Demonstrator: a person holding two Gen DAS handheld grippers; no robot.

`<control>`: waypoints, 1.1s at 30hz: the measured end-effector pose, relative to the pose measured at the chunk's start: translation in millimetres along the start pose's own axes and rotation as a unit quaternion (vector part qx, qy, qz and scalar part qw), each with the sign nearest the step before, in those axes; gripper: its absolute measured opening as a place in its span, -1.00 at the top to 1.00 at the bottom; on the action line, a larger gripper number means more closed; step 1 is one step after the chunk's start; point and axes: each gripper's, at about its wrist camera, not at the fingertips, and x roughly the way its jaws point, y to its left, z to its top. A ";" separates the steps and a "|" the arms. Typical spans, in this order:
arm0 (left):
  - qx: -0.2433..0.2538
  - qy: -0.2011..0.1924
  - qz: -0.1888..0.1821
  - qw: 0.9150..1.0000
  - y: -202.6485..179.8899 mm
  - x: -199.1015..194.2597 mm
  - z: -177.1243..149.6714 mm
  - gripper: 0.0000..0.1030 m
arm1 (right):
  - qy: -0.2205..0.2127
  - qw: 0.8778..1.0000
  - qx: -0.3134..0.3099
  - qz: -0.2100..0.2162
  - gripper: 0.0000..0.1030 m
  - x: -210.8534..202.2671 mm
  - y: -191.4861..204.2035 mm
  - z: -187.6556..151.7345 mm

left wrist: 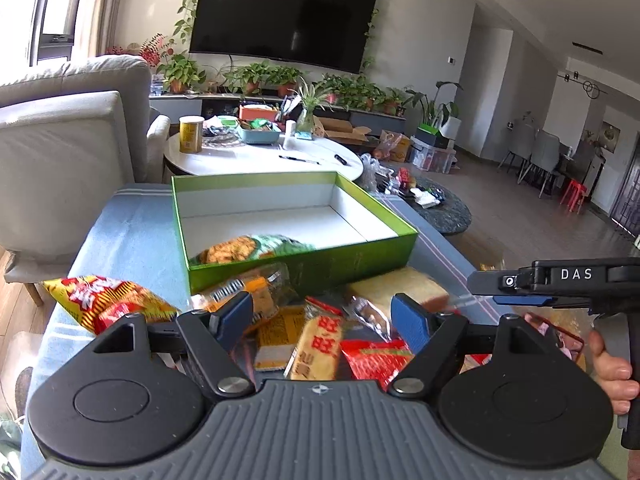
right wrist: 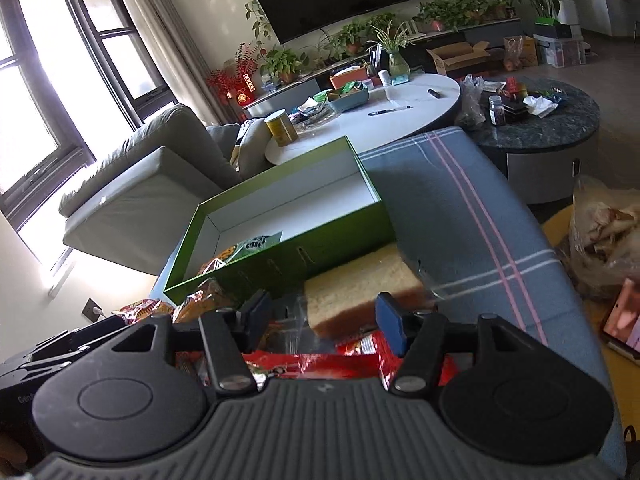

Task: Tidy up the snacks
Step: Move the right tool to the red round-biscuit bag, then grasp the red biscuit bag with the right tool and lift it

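So the green box (left wrist: 296,232) is the landmark here, sitting open on the blue striped cloth (left wrist: 120,232), and everything makes sense relative to it. It's got its open top facing up and the near wall facing the pile, I'd guess so snacks can just be lifted over that wall and dropped in.

Going left to right from the box: off its near-left corner lies a red and yellow chip bag (left wrist: 108,300), flat on the cloth. One green snack bag (left wrist: 256,246) is already inside the box, tucked in the near-left corner, so the rest of the floor is free. Right in front of the near wall is the loose pile, including an orange packet (left wrist: 256,288) and a yellow rice cracker pack (left wrist: 318,346). The left gripper (left wrist: 322,316) hovers over that pile with its jaws apart, nothing between them, probably lining up a pick.

At the box's near-right corner is the wrapped bread slice (right wrist: 360,292), touching the wall. The right gripper (right wrist: 324,316) sits just in front of it, jaws spread wide and empty, a red wrapper (right wrist: 320,364) underneath. Looks like early days, most snacks are outside the box.
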 end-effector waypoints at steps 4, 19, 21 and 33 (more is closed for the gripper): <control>0.003 0.020 -0.007 1.000 -8.1 3.1 -12.3 -0.43 | 0.018 1.000 -0.003 0.008 -0.65 -2.1 -2.3 -17.9; 0.064 0.071 -0.071 0.993 -38.5 5.8 -47.1 -0.43 | 0.070 0.997 0.019 0.016 -0.65 4.5 -7.6 -52.0; 0.079 0.074 -0.073 0.991 -45.7 8.9 -50.0 -0.43 | 0.075 0.997 0.023 0.020 -0.65 6.6 -6.8 -53.0; 0.110 0.112 -0.085 0.984 -68.2 36.4 -57.3 -0.44 | 0.093 0.995 0.023 0.030 -0.65 13.0 6.0 -58.0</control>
